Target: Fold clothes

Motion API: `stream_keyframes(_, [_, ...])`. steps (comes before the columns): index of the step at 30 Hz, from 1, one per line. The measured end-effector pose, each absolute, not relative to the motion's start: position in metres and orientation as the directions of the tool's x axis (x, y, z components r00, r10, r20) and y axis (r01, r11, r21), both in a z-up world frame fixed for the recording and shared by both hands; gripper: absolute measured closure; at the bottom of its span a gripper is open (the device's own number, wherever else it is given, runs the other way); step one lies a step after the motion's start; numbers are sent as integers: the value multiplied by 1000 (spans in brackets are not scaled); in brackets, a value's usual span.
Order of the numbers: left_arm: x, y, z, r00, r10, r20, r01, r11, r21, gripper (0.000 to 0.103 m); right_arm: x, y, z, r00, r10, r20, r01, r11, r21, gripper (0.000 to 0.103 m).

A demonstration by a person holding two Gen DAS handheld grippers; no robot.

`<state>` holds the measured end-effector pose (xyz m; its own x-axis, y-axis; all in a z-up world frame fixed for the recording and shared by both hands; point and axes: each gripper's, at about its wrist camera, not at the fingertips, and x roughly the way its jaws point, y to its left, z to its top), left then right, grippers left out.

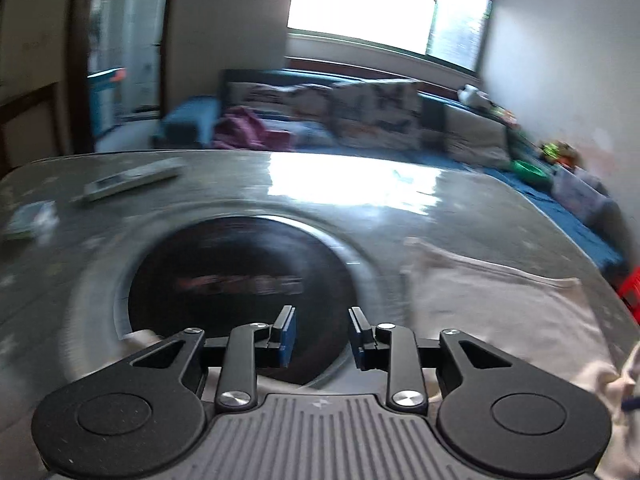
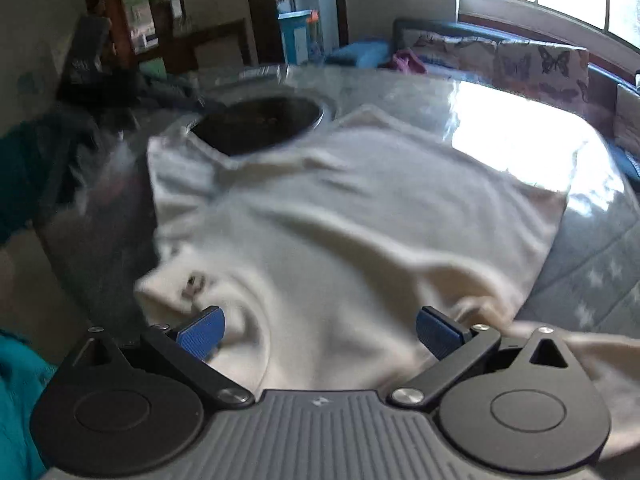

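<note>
Gleaming grey table fronting sofa, window.

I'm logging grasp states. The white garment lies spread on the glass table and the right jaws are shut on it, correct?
Not quite. In the right wrist view the right gripper has its jaws wide open over the white garment, gripping nothing. The garment does lie spread on the glass table.

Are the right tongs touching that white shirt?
Cannot tell. In the right wrist view the right tongs sit wide open over the white shirt, but blur hides any contact.
</note>
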<state>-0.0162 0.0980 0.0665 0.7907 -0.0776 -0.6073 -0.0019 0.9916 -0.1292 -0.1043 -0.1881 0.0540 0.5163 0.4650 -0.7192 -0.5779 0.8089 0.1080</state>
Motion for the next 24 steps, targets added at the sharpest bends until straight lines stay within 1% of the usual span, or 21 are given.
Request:
stream_keyframes(2, [1,80,66,784,-103,-612,35,992,-122,71,-91,-196,62,539,459,-706,-559,822,109,0])
stream_keyframes(4, [18,62,64,776,-123,-618,71,992,-109,68,-71,-206,64,563,437,-702,-529,843,100,0])
stream_keyframes(7, [44,39,58,763,-135,-632,112,991,-76,68,-40,-222,63,588,401,-702,-478,873,98,0])
stream_keyframes(12, [80,22,45,753,-91,-652,99,995,-25,69,1,-243,55,607,346,-716,-404,910,97,0])
stream_keyframes(13, [87,21,42,749,-84,-657,94,995,-20,70,8,-247,52,609,335,-719,-390,916,96,0])
stream_keyframes(16, [105,18,34,735,-62,-675,75,997,-10,71,31,-258,46,615,301,-728,-347,933,93,7])
stream_keyframes(18, [112,16,29,727,-61,-684,78,997,-6,71,42,-263,43,619,286,-732,-323,942,95,7])
stream_keyframes(20, [117,13,24,722,-65,-689,89,996,0,78,50,-266,40,618,278,-736,-311,946,96,14])
stream_keyframes(22, [118,9,22,725,-72,-685,112,994,14,88,58,-268,37,618,267,-740,-301,949,91,15])
stream_keyframes(23, [118,7,22,728,-73,-682,122,992,24,92,62,-269,35,619,259,-742,-297,951,85,21])
stream_keyframes(24, [117,5,21,731,-74,-679,133,991,35,96,65,-268,34,620,252,-743,-295,952,76,25])
